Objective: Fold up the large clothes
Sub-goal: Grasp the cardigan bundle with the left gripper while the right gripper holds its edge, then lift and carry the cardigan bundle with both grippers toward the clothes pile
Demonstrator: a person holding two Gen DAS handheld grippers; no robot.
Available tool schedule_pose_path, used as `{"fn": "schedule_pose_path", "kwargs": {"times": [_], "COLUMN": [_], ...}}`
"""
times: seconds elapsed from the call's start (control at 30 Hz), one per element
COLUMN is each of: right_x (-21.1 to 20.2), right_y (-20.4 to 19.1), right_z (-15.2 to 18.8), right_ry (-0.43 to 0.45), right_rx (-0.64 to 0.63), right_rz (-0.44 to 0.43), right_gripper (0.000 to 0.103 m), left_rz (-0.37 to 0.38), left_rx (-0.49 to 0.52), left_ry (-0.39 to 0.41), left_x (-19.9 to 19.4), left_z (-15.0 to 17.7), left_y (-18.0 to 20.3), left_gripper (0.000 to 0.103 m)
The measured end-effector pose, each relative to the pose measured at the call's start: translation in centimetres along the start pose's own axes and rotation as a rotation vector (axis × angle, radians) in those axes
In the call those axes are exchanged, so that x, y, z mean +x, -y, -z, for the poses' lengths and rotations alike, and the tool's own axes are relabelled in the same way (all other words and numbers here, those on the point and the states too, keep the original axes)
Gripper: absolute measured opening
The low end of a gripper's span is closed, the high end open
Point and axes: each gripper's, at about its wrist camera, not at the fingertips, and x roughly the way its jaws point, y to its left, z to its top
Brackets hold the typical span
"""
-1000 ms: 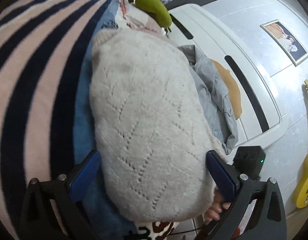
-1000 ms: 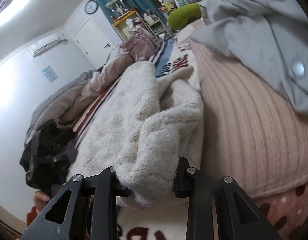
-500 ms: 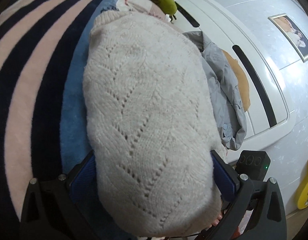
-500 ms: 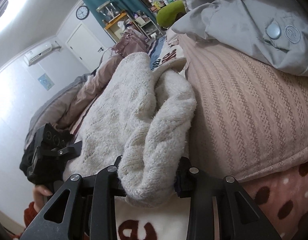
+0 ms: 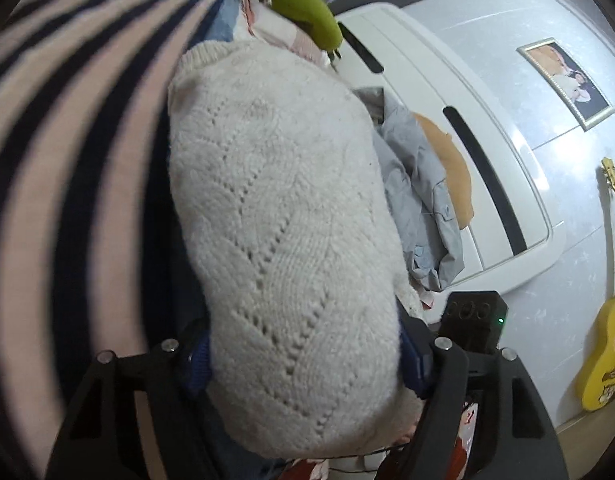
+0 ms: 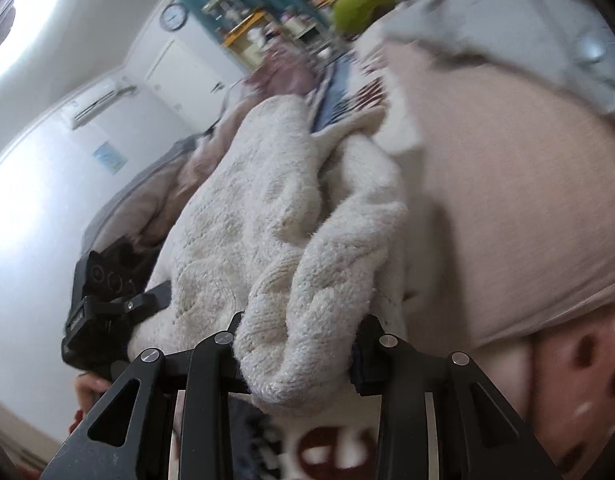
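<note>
A cream knitted sweater [image 5: 283,216] lies folded on the bed, stretching away from me. My left gripper [image 5: 303,354] is shut on its near end, with the blue pads pressed into the knit on both sides. The sweater also shows in the right wrist view [image 6: 267,216]. My right gripper [image 6: 299,344] is shut on a bunched thick fold of the sweater at its other near corner. The left gripper's body [image 6: 103,304] shows at the left of the right wrist view, against the sweater.
A navy and pink striped blanket [image 5: 67,160] lies left of the sweater. A grey garment [image 5: 423,200] and a pink pillow [image 6: 507,200] lie to the right by the white headboard [image 5: 467,120]. A green plush [image 5: 307,12] sits far ahead. A yellow ukulele [image 5: 603,340] leans on the wall.
My left gripper has closed from open onto the sweater's near end. My right gripper stays shut on its fold, and its view has shifted slightly and blurred.
</note>
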Motion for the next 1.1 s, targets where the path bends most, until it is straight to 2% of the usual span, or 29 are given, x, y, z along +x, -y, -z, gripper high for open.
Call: {"fn": "schedule_pose_path", "kwargs": {"times": [0.13, 0.23, 0.33, 0.4, 0.47, 0.53, 0.63, 0.77, 0.83, 0.9, 0.97, 1.03, 1.1], "right_x": [3.4, 5.4, 6.0, 5.8, 5.1, 4.3, 4.7, 6.9, 7.8, 8.3, 8.5, 8.3, 7.5], "right_y": [-2.8, -4.9, -5.7, -5.2, -4.4, -3.3, -1.6, -0.2, -0.9, -1.8, -2.2, -2.5, -3.2], "right_z": [1.6, 2.7, 3.1, 2.9, 2.8, 3.0, 4.0, 5.2, 5.4, 5.4, 5.0, 4.7, 4.1], "right_ry": [-0.108, -0.159, -0.179, -0.182, -0.180, -0.176, -0.201, -0.233, -0.228, -0.227, -0.213, -0.191, -0.159], "right_rx": [0.019, 0.000, 0.009, 0.032, 0.047, 0.058, 0.142, 0.267, 0.249, 0.223, 0.224, 0.215, 0.174], "right_rz": [-0.162, -0.203, -0.220, -0.199, -0.141, -0.133, -0.185, -0.304, -0.302, -0.285, -0.286, -0.283, -0.275], "right_gripper": [0.028, 0.031, 0.036, 0.045, 0.070, 0.077, 0.083, 0.083, 0.083, 0.075, 0.059, 0.049, 0.044], "left_rz": [-0.054, -0.074, -0.076, -0.081, -0.077, -0.066, -0.075, -0.069, -0.054, -0.048, -0.052, -0.041, -0.040], "left_rx": [0.000, -0.022, -0.038, -0.041, -0.048, -0.054, -0.039, -0.055, -0.076, -0.088, -0.092, -0.097, -0.065], "left_ry": [0.032, 0.041, 0.037, 0.029, 0.031, 0.029, 0.022, 0.025, 0.029, 0.033, 0.043, 0.062, 0.078], "left_x": [-6.8, -10.3, -11.7, -11.7, -11.4, -11.6, -11.8, -11.9, -11.9, -11.8, -11.8, -12.2, -12.6], "left_z": [1.4, 2.6, 3.6, 4.1, 4.1, 4.2, 4.2, 4.3, 4.1, 4.1, 4.0, 4.2, 4.1], "left_y": [-2.0, -3.7, -5.1, -5.8, -6.2, -6.8, -6.9, -7.4, -7.6, -7.7, -7.5, -7.3, -6.3], "left_gripper": [0.071, 0.071, 0.072, 0.073, 0.074, 0.075, 0.078, 0.080, 0.081, 0.081, 0.079, 0.074, 0.070]}}
